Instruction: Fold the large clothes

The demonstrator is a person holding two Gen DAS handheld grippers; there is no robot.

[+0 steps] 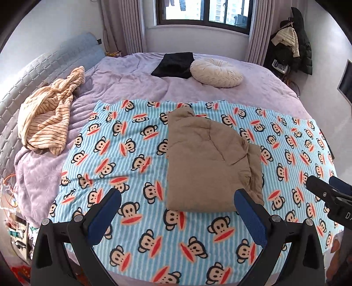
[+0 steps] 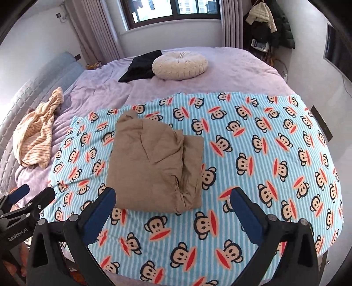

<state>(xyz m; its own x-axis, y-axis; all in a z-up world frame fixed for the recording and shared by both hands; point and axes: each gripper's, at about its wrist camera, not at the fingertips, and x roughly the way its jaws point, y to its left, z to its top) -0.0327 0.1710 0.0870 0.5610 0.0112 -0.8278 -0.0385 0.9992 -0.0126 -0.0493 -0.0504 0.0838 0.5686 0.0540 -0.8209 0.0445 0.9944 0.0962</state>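
A: Where are the tongs?

B: Both hang above the near edge of the bed, empty. The left gripper has its blue-padded fingers spread wide; the right gripper is spread just as wide. Neither touches cloth.

A: And the garment?

B: The brown garment lies folded into a thick, roughly square bundle on the monkey blanket, just beyond the fingertips — a second layer sticks out along its right side, and a small corner pokes up at the far end.

A: The surface?

B: That blanket is fleecy, pale blue stripes with cartoon monkey faces, spread over a lilac quilt that looks soft and rumpled.

A: Anything else around?

B: A crumpled striped cloth to the left by the padded grey headboard; far off, a black cloth touching a round cream cushion. Behind them, a window with curtains — coats hang in the right corner.
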